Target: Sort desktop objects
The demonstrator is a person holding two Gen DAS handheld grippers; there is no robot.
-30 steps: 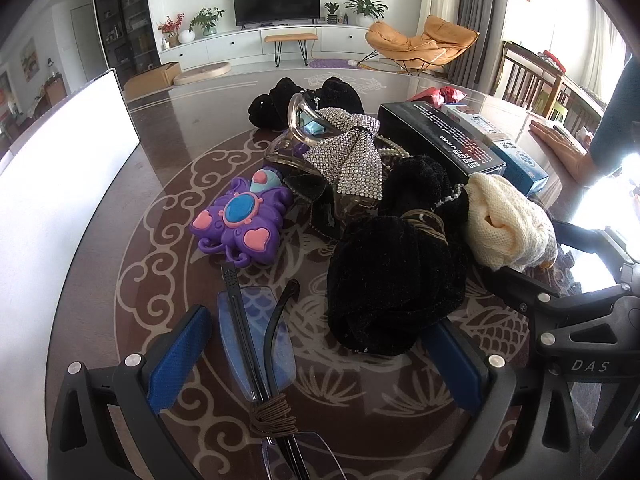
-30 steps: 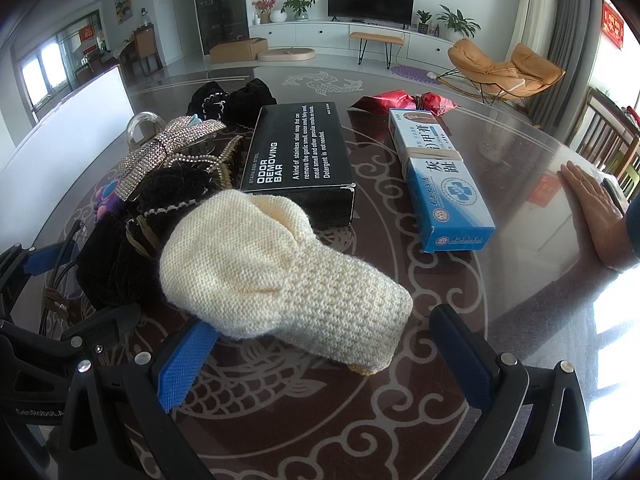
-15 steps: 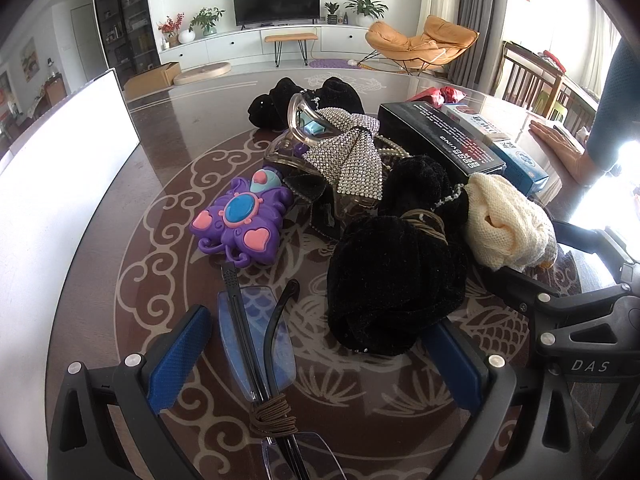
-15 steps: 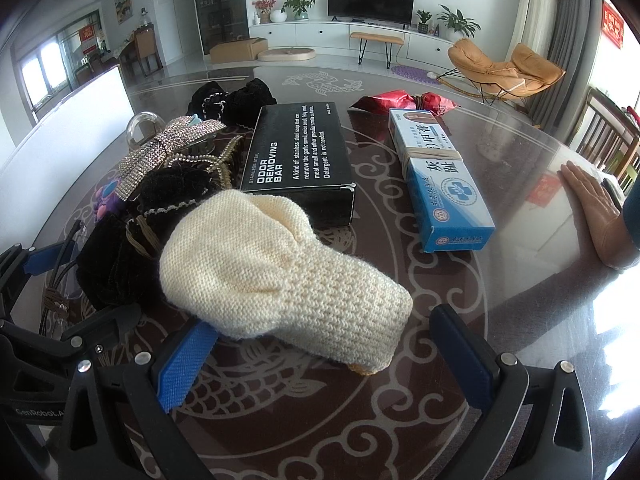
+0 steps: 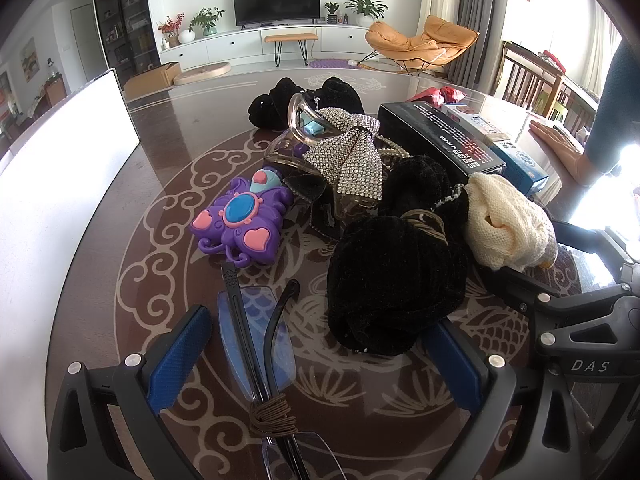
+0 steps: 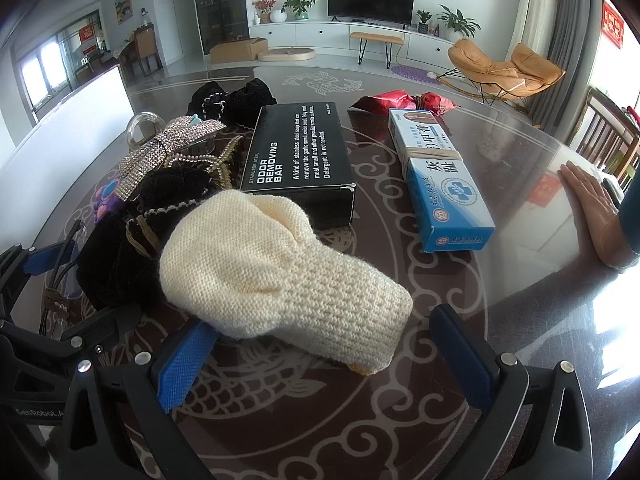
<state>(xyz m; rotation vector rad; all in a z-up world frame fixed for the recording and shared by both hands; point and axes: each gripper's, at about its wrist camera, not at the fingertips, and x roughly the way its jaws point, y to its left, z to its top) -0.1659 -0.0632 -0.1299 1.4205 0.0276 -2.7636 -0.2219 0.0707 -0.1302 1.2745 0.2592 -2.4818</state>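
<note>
Jaws wide on both: left gripper [image 5: 316, 354] astride glasses [image 5: 256, 344], right gripper [image 6: 324, 350] w/ cream knit [image 6: 280, 272] between, maybe touching

Bright lounge: television [image 5: 276, 1], orange chair [image 5: 420, 42]

The counter [image 6: 500, 280] is a dark glossy brown top with a pale scrollwork and fish pattern. Seen from the right claw's camera, a cream knitted pouch [image 6: 280, 272] lies at the centre, with a black velvet pouch [image 6: 112, 264] touching it at 9 o'clock. At 12 o'clock sits a black box [image 6: 300, 160] lettered "ODOR REMOVING BAR". At 2 o'clock, apart from it, a blue and white carton [image 6: 444, 184] lies lengthwise, with a red wrapper [image 6: 400, 100] just beyond. A bare hand [image 6: 596, 208] rests flat at 3 o'clock. From the left camera, a purple butterfly toy [image 5: 244, 220] lies at 11 o'clock and folded glasses [image 5: 256, 336] at 6 o'clock.
</note>
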